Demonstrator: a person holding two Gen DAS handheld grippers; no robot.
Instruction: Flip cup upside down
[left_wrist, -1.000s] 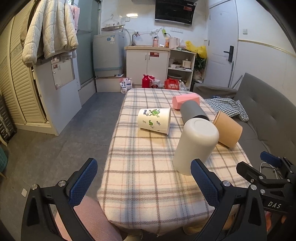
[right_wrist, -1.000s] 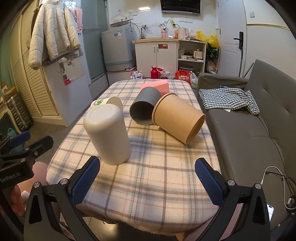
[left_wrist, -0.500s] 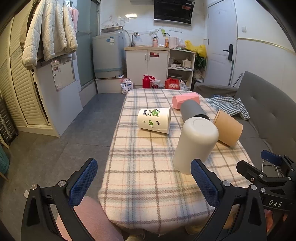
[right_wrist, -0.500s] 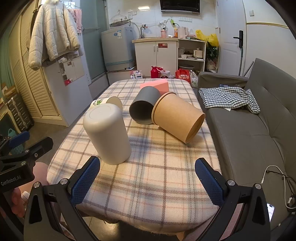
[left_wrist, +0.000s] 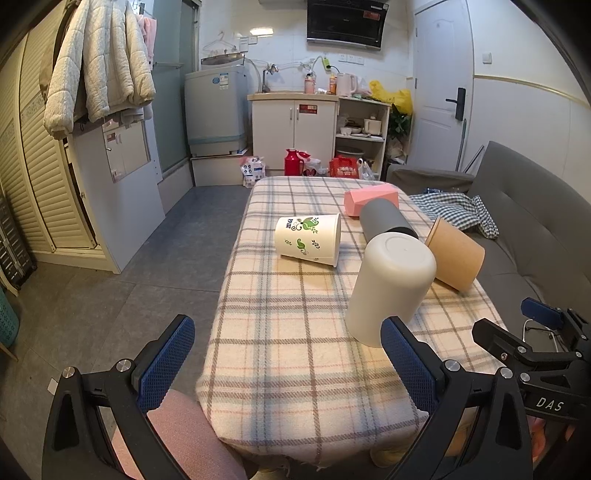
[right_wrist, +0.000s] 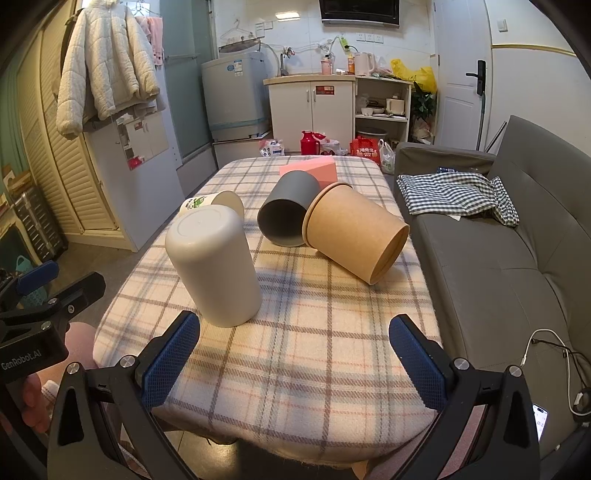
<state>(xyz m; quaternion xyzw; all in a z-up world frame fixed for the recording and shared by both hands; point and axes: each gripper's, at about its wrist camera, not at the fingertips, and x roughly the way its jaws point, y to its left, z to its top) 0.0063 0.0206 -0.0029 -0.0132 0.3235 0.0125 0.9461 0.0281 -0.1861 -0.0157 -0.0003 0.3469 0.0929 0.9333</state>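
A white plastic cup (left_wrist: 389, 286) (right_wrist: 214, 266) stands upside down on the plaid tablecloth (left_wrist: 295, 332) near its front edge. A white paper cup with green leaves (left_wrist: 308, 240) (right_wrist: 212, 201), a grey cup (left_wrist: 386, 221) (right_wrist: 286, 214) and a brown paper cup (left_wrist: 454, 258) (right_wrist: 354, 236) lie on their sides behind it. My left gripper (left_wrist: 288, 365) is open and empty at the front edge, left of the white cup. My right gripper (right_wrist: 295, 358) is open and empty in front of the cups.
A pink box (left_wrist: 369, 197) (right_wrist: 308, 171) lies at the far end of the table. A grey sofa (right_wrist: 498, 251) with a checked cloth (right_wrist: 458, 194) runs along the right. Cabinets (left_wrist: 295, 129), a washing machine and bags stand at the back.
Both grippers stay open and have hardly moved. The cups have not moved.
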